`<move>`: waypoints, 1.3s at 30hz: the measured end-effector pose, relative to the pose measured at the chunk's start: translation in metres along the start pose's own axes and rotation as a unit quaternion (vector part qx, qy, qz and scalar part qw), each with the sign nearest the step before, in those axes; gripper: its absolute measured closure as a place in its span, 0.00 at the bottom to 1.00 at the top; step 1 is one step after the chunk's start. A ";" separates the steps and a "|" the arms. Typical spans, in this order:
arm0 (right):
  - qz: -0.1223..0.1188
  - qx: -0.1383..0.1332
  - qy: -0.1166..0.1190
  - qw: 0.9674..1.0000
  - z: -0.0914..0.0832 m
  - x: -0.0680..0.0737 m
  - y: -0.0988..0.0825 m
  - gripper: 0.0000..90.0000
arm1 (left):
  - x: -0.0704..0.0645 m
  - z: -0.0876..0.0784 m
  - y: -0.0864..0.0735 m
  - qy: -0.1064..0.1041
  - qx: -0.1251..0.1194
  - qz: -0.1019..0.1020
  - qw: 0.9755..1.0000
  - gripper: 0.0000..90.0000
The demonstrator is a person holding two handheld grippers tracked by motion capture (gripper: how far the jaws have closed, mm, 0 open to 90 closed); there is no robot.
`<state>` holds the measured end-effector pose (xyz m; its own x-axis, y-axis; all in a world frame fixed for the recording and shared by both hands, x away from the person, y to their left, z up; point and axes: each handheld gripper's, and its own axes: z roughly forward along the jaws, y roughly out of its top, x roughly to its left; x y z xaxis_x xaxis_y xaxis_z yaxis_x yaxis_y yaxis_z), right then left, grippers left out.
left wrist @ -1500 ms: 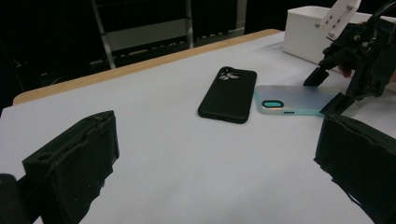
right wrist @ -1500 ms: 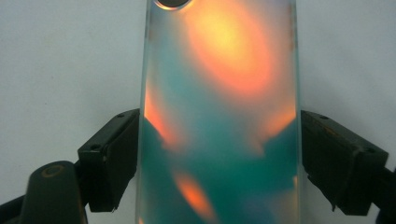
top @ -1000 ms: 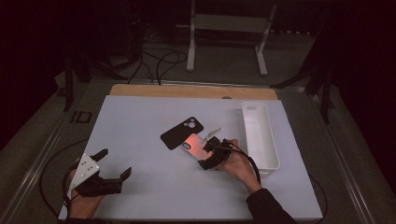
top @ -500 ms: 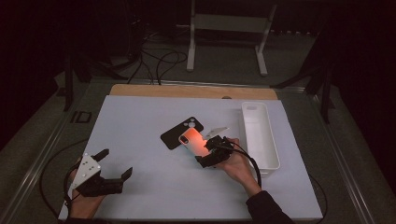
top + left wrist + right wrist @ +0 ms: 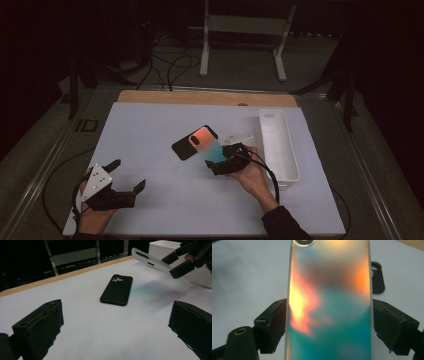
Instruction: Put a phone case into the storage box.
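The right gripper (image 5: 223, 161) has its two black jaws clamped on the long edges of an iridescent phone case (image 5: 208, 146), orange at the camera end and teal lower down. In the right gripper view the case (image 5: 329, 302) stands between the pads, one jaw against each side, so the jaws sit wide because the case is wide. From the left gripper view the same case (image 5: 152, 262) is lifted clear of the white table (image 5: 150, 130), tilted, with its camera end pointing away from the hand.

Flat on the table just beside and partly under that raised case lies a black phone case (image 5: 186, 148), camera cutout up. A white tray (image 5: 289, 165) sits at the right of the holding hand.

The left gripper (image 5: 125, 181) hovers near the table's near left corner, jaws spread wide with nothing between them, well apart from both cases.
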<state>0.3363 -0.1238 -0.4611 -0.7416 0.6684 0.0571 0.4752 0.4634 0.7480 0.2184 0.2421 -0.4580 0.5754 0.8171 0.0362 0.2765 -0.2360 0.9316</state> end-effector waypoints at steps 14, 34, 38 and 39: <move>-0.015 -0.055 0.000 0.998 -0.009 0.013 0.004 0.19 | -0.013 0.013 0.004 -0.024 0.010 0.002 1.000 0.00; -0.032 -0.114 0.020 0.993 -0.016 0.039 0.002 0.19 | -0.027 0.027 0.018 -0.057 0.003 -0.022 0.998 0.00; -0.035 -0.119 0.021 0.992 -0.018 0.042 0.002 0.19 | -0.031 0.031 0.023 -0.060 0.009 -0.016 0.998 0.00; -0.037 -0.121 0.021 0.992 -0.018 0.043 0.002 0.19 | -0.032 0.032 0.024 -0.062 0.010 -0.016 0.998 0.00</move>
<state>0.2965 -0.1047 -0.4450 -0.7917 0.6106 0.0189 0.2949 0.3548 0.8872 0.2310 0.1935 -0.4481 0.6563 0.7536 -0.0384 0.3099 -0.2227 0.9243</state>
